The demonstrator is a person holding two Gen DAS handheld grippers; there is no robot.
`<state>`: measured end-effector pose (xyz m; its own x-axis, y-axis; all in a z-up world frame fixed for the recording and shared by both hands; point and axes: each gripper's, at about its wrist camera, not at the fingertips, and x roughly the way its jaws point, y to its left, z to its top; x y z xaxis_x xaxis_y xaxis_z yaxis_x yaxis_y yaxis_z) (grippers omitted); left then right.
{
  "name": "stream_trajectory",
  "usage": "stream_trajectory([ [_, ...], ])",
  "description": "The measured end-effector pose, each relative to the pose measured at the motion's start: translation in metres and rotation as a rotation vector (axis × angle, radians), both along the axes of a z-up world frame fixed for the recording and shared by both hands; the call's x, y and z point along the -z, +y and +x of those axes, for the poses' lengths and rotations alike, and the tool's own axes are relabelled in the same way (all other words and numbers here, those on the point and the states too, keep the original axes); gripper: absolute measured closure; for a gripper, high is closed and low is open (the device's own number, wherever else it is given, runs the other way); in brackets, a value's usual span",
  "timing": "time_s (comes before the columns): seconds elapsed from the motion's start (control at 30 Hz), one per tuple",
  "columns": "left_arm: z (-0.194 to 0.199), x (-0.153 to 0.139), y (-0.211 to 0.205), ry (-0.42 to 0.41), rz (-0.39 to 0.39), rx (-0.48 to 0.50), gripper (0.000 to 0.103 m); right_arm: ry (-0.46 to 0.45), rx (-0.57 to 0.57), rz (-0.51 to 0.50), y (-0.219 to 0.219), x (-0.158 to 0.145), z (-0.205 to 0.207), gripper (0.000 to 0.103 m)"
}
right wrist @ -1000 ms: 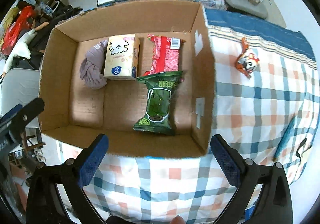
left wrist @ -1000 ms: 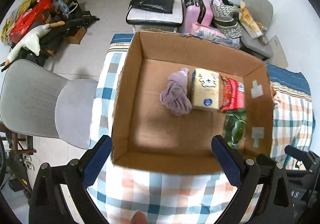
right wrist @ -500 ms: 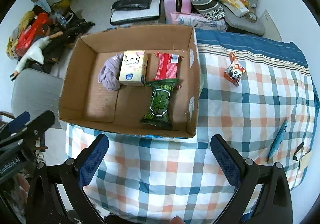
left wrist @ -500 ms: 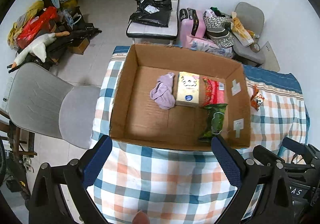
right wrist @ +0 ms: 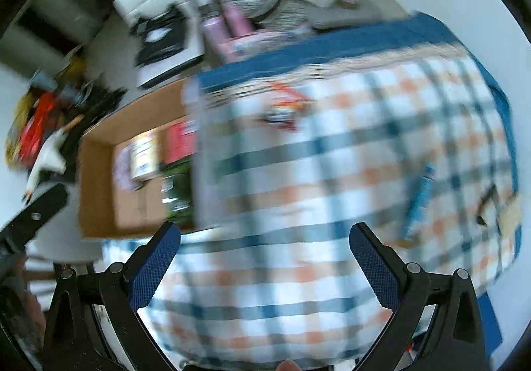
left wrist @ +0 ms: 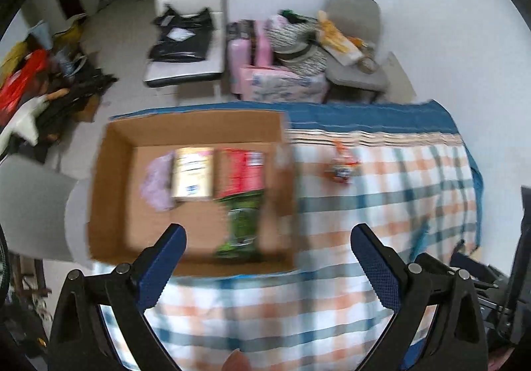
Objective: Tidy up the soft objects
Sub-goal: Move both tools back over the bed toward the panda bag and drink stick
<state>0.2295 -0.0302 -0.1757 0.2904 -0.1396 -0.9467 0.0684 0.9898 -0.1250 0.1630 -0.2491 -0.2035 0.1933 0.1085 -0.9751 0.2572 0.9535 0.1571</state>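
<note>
A brown cardboard box (left wrist: 109, 178) stands on the checked tablecloth (left wrist: 381, 205). In it lie a purple cloth (left wrist: 156, 182), a cream tissue pack (left wrist: 193, 172), a red packet (left wrist: 240, 170) and a green packet (left wrist: 242, 225). A small orange and white plush toy (left wrist: 341, 165) lies on the cloth to the right of the box; it also shows blurred in the right wrist view (right wrist: 285, 105). My left gripper (left wrist: 267, 258) is open and empty, high above the box's near right corner. My right gripper (right wrist: 264, 255) is open and empty above the cloth.
A blue pen-like object (right wrist: 419, 195) and small dark items (right wrist: 486, 201) lie at the cloth's right side. A grey chair (left wrist: 30, 205) stands left of the table. Beyond it are a white chair (left wrist: 186, 39), a pink suitcase (left wrist: 245, 52), bags and floor clutter (left wrist: 39, 82).
Both grippers have pulled up and back from the box and swung right. The box now sits left in both views. The plush toy and more cloth have come into view.
</note>
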Motion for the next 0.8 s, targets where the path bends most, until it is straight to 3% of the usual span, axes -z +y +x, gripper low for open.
stream_trajectory([
  [0.1, 0.02, 0.018, -0.041, 0.055, -0.031, 0.029, 0.001, 0.044, 0.117, -0.03, -0.069, 0.023, -0.007, 0.0],
  [0.2, 0.05, 0.054, -0.083, 0.149, -0.042, 0.034, 0.001, 0.092, 0.202, -0.026, -0.121, 0.049, -0.01, 0.0],
  [0.37, 0.09, 0.119, -0.135, 0.236, 0.075, 0.094, 0.001, 0.196, 0.285, 0.02, -0.187, 0.106, -0.015, 0.0],
  [0.6, 0.121, 0.194, -0.185, 0.33, 0.214, 0.224, 0.001, 0.321, 0.315, 0.109, -0.217, 0.18, -0.012, 0.001],
  [0.8, 0.132, 0.233, -0.206, 0.381, 0.293, 0.274, 0.001, 0.375, 0.329, 0.159, -0.222, 0.221, -0.005, 0.007],
])
